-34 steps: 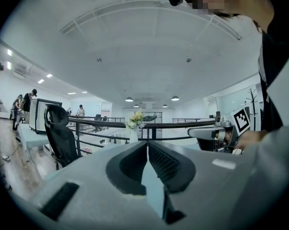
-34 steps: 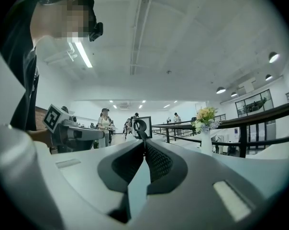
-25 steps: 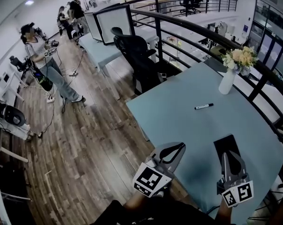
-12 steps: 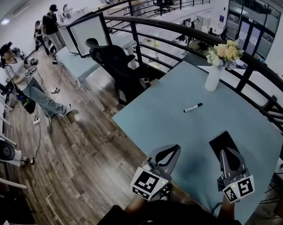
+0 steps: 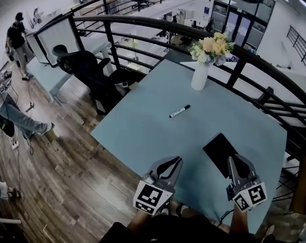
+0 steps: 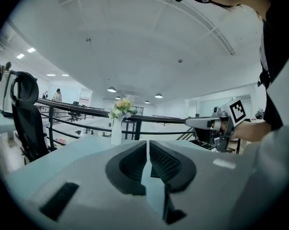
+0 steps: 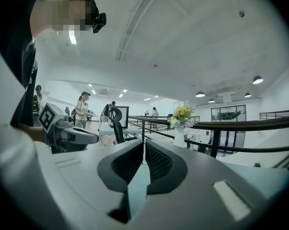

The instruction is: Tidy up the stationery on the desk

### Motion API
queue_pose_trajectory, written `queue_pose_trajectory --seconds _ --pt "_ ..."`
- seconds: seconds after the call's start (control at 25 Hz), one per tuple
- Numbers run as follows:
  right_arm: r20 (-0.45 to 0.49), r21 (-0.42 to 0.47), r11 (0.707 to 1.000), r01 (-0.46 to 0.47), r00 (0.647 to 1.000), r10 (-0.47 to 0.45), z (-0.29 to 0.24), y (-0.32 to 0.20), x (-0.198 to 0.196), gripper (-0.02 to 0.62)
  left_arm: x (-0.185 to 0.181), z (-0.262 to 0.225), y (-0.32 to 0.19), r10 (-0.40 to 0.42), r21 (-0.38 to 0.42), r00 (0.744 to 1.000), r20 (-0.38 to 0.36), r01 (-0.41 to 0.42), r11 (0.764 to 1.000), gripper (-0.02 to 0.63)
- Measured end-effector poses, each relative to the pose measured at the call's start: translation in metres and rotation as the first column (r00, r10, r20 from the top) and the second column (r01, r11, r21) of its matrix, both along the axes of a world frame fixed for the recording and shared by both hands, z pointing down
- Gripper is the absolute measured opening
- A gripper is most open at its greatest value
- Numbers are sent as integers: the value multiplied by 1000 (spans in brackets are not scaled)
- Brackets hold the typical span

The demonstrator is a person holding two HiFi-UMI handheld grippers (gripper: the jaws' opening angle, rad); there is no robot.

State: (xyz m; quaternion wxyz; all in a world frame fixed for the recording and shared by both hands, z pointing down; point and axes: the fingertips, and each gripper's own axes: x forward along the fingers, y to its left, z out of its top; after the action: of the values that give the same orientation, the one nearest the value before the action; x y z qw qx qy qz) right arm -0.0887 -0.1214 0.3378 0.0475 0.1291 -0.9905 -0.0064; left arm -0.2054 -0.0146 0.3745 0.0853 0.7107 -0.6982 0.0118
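While both tools idle at the near edge, one marker (image 5: 179,111) lies mid-way across the desk (image 5: 138,130), one black pad (image 5: 220,151) by the right gripper (image 5: 233,159) tip, one flower vase (image 5: 199,76) at the far edge; left gripper (image 5: 175,161) and right both closed, holding nothing

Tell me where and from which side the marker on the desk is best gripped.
Probably the middle of the marker's white barrel, coming from above with jaws set across its width. It lies flat and diagonal on the bare table, clear of the vase and the black pad, so both long sides are open.
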Motion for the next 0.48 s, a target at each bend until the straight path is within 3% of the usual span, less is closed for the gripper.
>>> queue_pose_trajectory --seconds 0.48 --pt "-52 -33 998 -57 997 55 41 -63 34 31 39 52 -60 60 -94 997 -48 -64 993 42"
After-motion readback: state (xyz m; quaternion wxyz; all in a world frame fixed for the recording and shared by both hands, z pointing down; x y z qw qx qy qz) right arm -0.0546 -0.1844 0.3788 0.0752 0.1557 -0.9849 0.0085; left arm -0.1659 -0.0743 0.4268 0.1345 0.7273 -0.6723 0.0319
